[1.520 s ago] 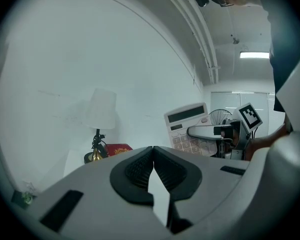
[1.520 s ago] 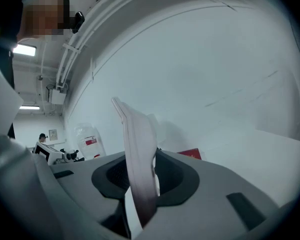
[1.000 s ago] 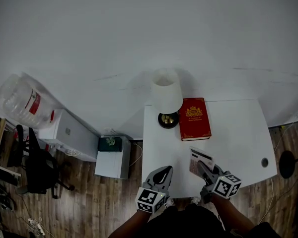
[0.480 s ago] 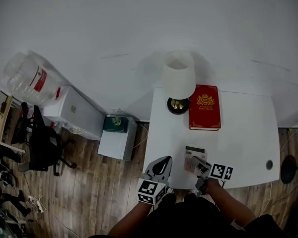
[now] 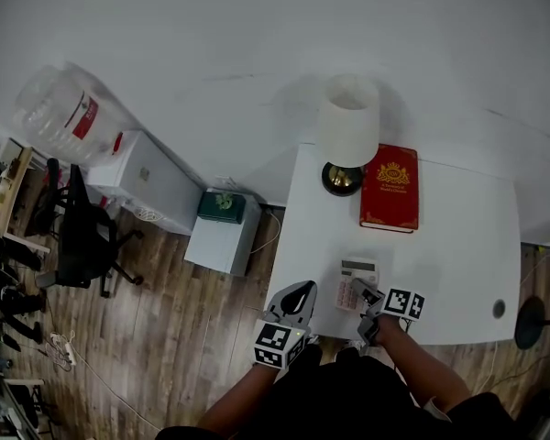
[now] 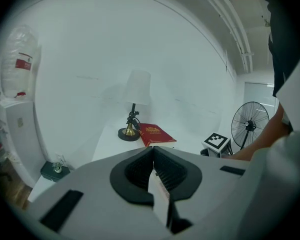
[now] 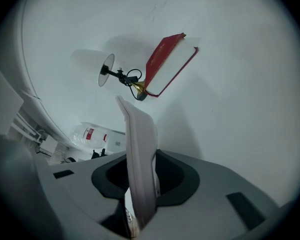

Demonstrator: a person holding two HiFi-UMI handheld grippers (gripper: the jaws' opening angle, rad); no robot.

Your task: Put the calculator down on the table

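The calculator (image 5: pixel 356 280) is pale with a grey keypad and lies nearly flat, low over the white table (image 5: pixel 458 246) near its front edge. My right gripper (image 5: pixel 360 292) is shut on its near end. In the right gripper view the calculator (image 7: pixel 135 129) shows edge-on, clamped between the dark pads (image 7: pixel 172 181), with its shadow on the tabletop beside it. I cannot tell whether it touches the table. My left gripper (image 5: pixel 299 293) hangs shut and empty by the table's front left corner. In its own view the left gripper (image 6: pixel 153 150) has its jaws meeting at the tips.
A white-shaded lamp (image 5: pixel 348 131) and a red book (image 5: pixel 390 200) stand at the back of the table. A cable hole (image 5: pixel 499 309) is at the front right. Left of the table are a small cabinet (image 5: pixel 222 241), a water dispenser (image 5: pixel 147 181), its bottle (image 5: pixel 60 117) and an office chair (image 5: pixel 78 246).
My right gripper has come down and rolled, bringing the calculator from a raised tilt to nearly flat just above the table. The left gripper has sunk a little.
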